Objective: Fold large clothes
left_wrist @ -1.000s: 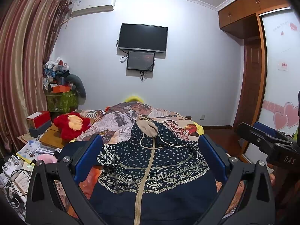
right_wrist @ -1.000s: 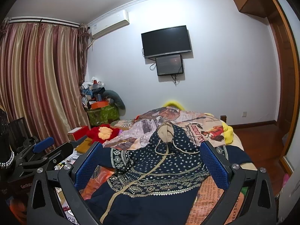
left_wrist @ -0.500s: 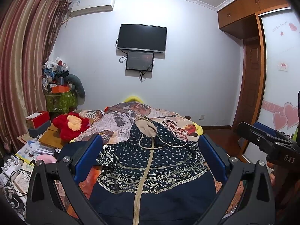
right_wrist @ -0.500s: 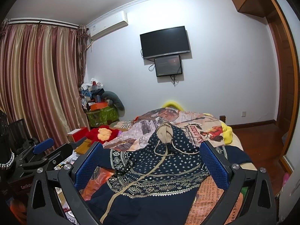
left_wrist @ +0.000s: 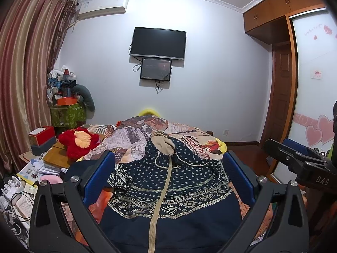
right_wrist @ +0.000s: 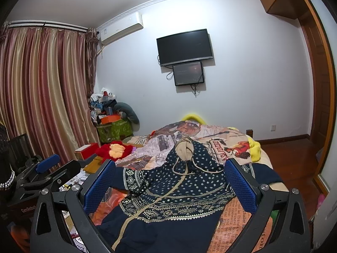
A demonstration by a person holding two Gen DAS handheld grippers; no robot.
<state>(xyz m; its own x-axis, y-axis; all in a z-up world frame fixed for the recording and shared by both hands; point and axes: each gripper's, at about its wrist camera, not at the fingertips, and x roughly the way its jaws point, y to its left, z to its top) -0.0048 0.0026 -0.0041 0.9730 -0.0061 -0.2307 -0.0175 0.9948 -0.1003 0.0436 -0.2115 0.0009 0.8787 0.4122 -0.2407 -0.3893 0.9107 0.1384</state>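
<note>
Nothing on the bed has shifted since the earlier frames; both views have only drifted a touch. Far left hangs one striped curtain (right_wrist: pixel 42 88), then a pile of boxes with one red plush toy (left_wrist: pixel 79 142) beside it. One air conditioner (left_wrist: pixel 103 6) sits high on the far wall, and two dark screens, a television (left_wrist: pixel 158 43) over a smaller monitor (left_wrist: pixel 155 68), are mounted mid-wall. One navy hoodie (left_wrist: pixel 168 185) lies spread front-up on the bed (right_wrist: pixel 231 145), hood toward the far end. It has white dots up top, bands of cream geometric pattern across the chest, plain navy below, a tan zipper, tan hood lining and a looped drawcord. The left tongs (left_wrist: pixel 168 175) gape wide, holding nothing, above the hoodie. The right tongs (right_wrist: pixel 169 181) are likewise spread wide and empty. "GenRobot" reads on the left device, "DAS" on the right one. Right stands one wardrobe door (left_wrist: pixel 316 84) with pink hearts.
</note>
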